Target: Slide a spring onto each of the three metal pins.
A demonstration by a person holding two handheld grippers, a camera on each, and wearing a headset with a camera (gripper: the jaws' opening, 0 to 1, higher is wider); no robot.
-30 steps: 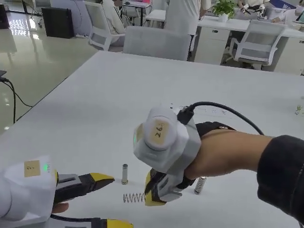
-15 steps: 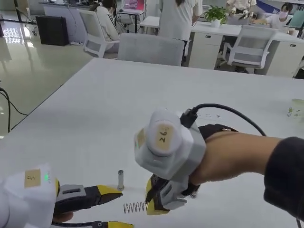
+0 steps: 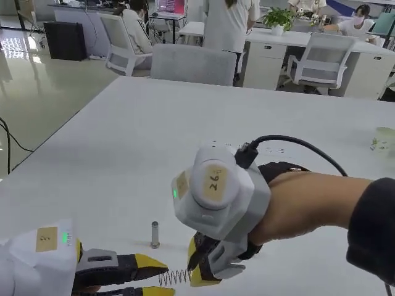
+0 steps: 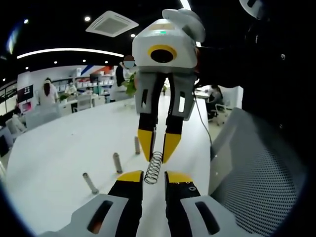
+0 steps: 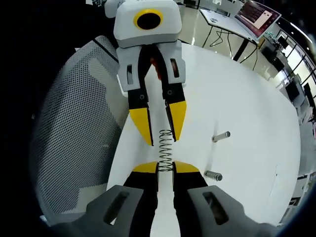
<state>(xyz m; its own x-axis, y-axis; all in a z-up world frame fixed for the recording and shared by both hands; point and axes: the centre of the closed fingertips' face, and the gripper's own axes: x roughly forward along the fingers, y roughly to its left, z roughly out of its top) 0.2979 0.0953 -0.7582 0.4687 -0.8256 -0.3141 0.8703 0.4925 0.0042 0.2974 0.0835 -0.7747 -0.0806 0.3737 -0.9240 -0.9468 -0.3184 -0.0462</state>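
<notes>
A thin wire spring [image 3: 175,277] lies level just above the white table [image 3: 123,154], between the two grippers. My right gripper [image 5: 166,168] is shut on one end of the spring [image 5: 165,146]; its white body sits at centre in the head view. My left gripper [image 4: 154,177] is open, its yellow fingertips [image 3: 155,266] on either side of the spring's [image 4: 154,166] free end. A bare metal pin [image 3: 155,235] stands upright just beyond them. Three pins stand in a row, the nearest [image 4: 90,182]. One pin [image 5: 213,175] carries a spring; another pin [image 5: 221,136] looks bare.
A black cable [image 3: 290,145] loops from the right gripper over the person's hand and dark sleeve [image 3: 370,240]. A grey chair [image 3: 194,61] stands at the table's far edge, with people, desks and chairs beyond. The table's left edge [image 3: 68,126] drops to the floor.
The left gripper has come in towards the right one, and its open fingertips now flank the spring's free end. The right gripper keeps its hold on the spring. The head camera has shifted.
</notes>
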